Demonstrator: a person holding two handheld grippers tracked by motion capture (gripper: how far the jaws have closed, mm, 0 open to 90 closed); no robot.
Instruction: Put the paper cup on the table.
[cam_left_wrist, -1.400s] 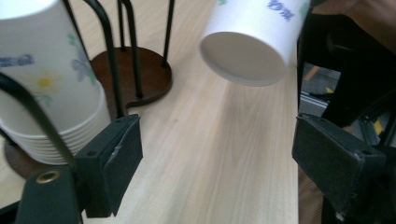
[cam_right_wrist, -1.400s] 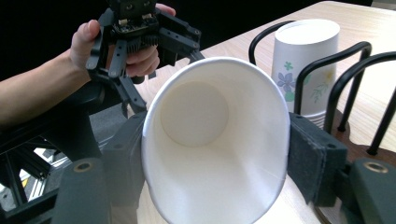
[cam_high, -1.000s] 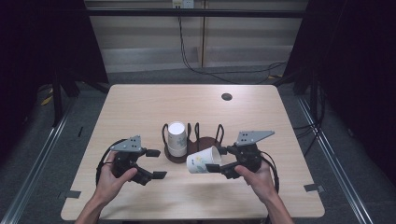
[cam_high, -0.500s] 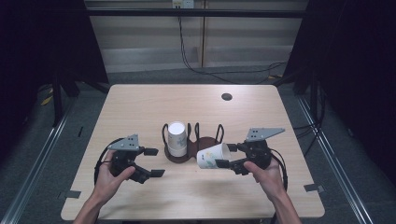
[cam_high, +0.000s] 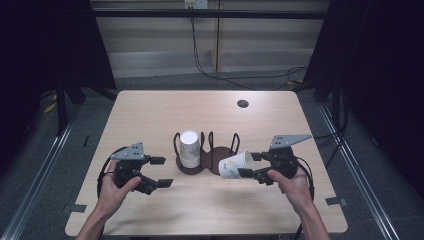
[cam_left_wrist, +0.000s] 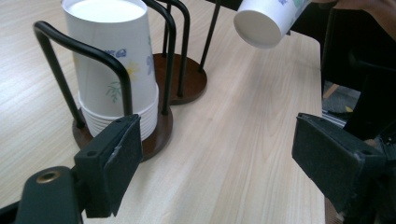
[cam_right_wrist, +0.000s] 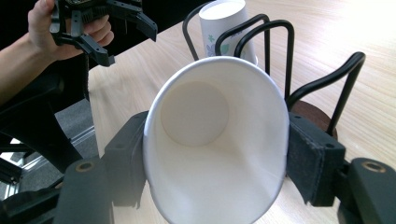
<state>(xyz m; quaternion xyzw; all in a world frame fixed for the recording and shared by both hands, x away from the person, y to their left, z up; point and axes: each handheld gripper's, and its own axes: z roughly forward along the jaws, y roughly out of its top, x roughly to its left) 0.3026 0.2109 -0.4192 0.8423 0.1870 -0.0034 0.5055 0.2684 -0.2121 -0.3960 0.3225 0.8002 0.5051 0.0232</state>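
A white paper cup (cam_high: 234, 165) with a flower print lies on its side in the air, its mouth facing my right gripper (cam_high: 250, 165), which is shut on its rim. In the right gripper view the cup (cam_right_wrist: 215, 140) is squeezed oval between the two pads. A stack of upside-down cups (cam_high: 189, 148) stands in the left ring of a dark wooden holder (cam_high: 216, 159) with black wire loops. The held cup hovers just right of the holder's right ring. My left gripper (cam_high: 158, 171) is open, left of the stack (cam_left_wrist: 112, 70), with nothing between its pads (cam_left_wrist: 114, 161).
A small dark round hole (cam_high: 243, 104) sits in the table's far right part. The holder's right ring (cam_left_wrist: 187, 79) has no cup in it. Bare wooden tabletop (cam_high: 150, 115) lies behind the holder. Dark floor and cables surround the table.
My right gripper has carried the held cup to the right and slightly away from the front edge, beside the holder's right ring. The left gripper has stayed in place.
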